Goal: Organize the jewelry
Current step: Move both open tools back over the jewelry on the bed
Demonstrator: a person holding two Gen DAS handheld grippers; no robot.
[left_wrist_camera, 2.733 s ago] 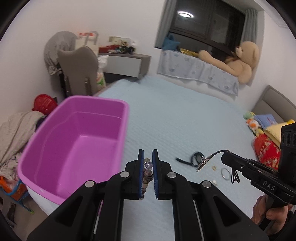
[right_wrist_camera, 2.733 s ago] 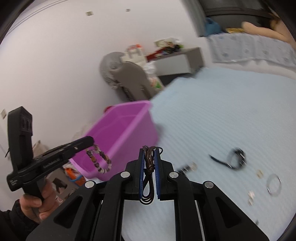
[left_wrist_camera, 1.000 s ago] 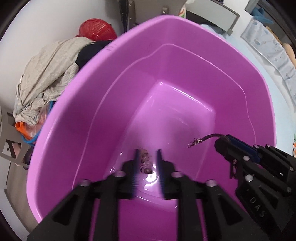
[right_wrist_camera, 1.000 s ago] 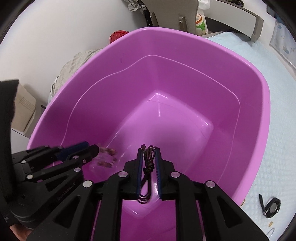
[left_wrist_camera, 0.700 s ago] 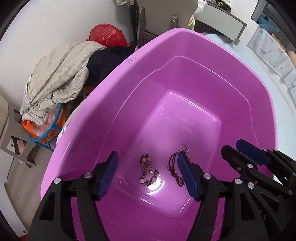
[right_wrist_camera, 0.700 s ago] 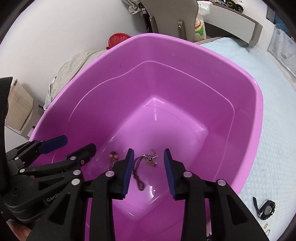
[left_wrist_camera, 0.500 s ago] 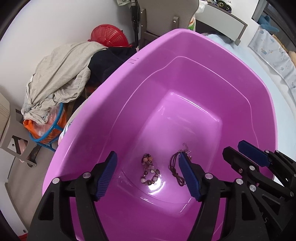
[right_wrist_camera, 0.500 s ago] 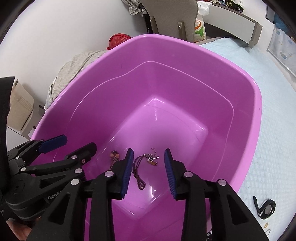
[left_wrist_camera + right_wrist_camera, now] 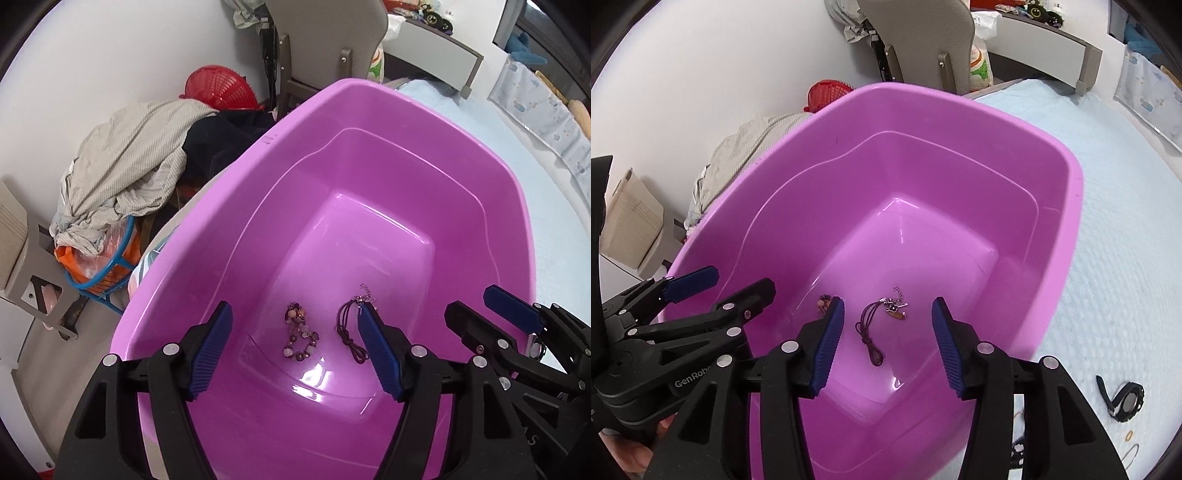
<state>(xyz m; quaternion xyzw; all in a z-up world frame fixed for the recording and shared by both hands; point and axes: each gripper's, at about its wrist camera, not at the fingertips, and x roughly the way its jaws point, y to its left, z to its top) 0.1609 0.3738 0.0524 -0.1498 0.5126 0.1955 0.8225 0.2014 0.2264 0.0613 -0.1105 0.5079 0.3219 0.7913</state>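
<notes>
A purple plastic tub stands at the edge of a light blue bed. On its floor lie a beaded bracelet and a dark cord bracelet with small charms, side by side. The cord bracelet also shows in the right wrist view, the beaded one partly behind a finger. My left gripper is open and empty above the tub. My right gripper is open and empty above the tub, beside the left one. A black watch lies on the bed.
Small rings lie on the bed near the watch. Left of the tub are a pile of clothes, a red basket and a blue-rimmed basket. A grey chair and a desk stand behind.
Both grippers carried their bracelets from the bed over the tub and opened, and the bracelets dropped to the tub floor. In the last half second both have drawn back a little, jaws wide.
</notes>
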